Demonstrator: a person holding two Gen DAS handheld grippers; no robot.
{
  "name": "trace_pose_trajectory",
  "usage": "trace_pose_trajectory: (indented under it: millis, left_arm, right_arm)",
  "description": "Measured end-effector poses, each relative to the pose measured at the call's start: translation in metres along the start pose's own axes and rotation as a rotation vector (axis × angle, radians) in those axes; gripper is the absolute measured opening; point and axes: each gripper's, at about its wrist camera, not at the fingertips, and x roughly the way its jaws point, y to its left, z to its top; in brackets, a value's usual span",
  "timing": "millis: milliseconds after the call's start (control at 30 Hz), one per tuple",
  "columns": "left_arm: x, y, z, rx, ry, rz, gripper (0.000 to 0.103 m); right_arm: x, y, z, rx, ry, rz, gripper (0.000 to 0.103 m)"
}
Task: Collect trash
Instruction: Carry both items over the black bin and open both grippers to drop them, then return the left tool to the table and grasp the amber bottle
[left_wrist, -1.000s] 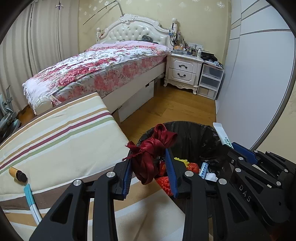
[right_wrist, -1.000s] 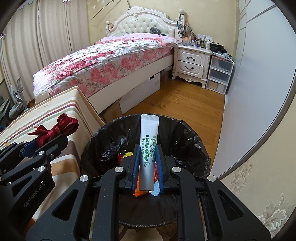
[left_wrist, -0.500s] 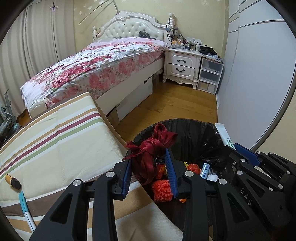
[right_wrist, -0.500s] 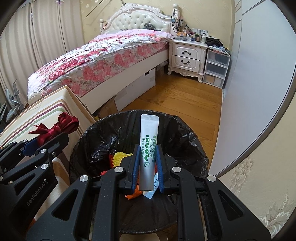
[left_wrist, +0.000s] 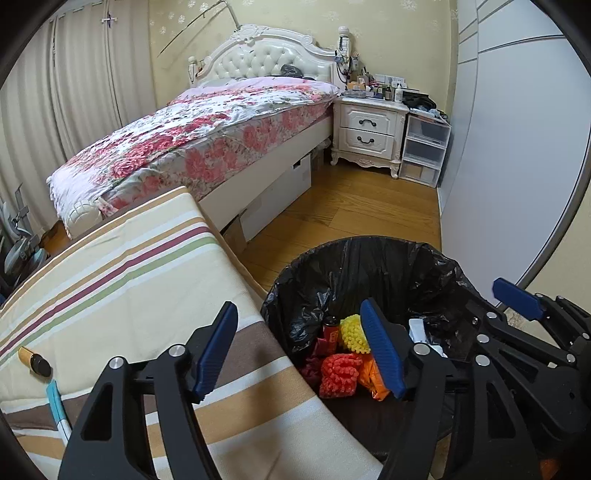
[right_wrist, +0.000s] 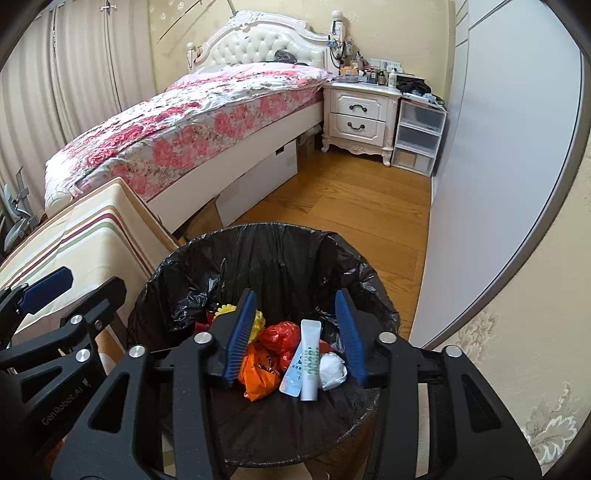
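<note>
1. Left gripper (left_wrist: 299, 349) just opened, jaws wide and empty, poised over the near rim of the trash bin (left_wrist: 369, 254), beside the striped cushion (left_wrist: 129, 280).
2. Right gripper (right_wrist: 295, 334) just opened too, jaws parted with nothing pressed between them, directly above the bin's mouth.
3. White toothpaste tube (right_wrist: 309, 362) lying loose in the bin, below and between the right fingers, clear of both pads, on an orange wrapper (right_wrist: 258, 373) and beside crumpled white paper (right_wrist: 332, 369).
4. Red ribbon: cannot tell where among the red and yellow scraps.
5. Behind: floral bed (left_wrist: 207, 136), white nightstand (left_wrist: 369, 129).
</note>
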Motion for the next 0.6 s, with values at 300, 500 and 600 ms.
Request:
trace_pose_trajectory:
  millis: [300,500,600]
  left_arm:
    - [-0.026,0.034,-0.013,-0.055,-0.004,0.047,0.071]
    - [-0.05,0.076,-0.032,-0.126,-0.002,0.109,0.072]
    - [-0.059,0.099,-0.042,-0.166,-0.002,0.147,0.072]
  right_arm:
    - [-0.015,0.01,-0.008,-0.01,0.003,0.014,0.057]
    - [-0.023,0.039,-0.015,-0.051,0.019,0.069,0.058]
    - [-0.026,0.058,-0.019,-0.086,0.024,0.099,0.058]
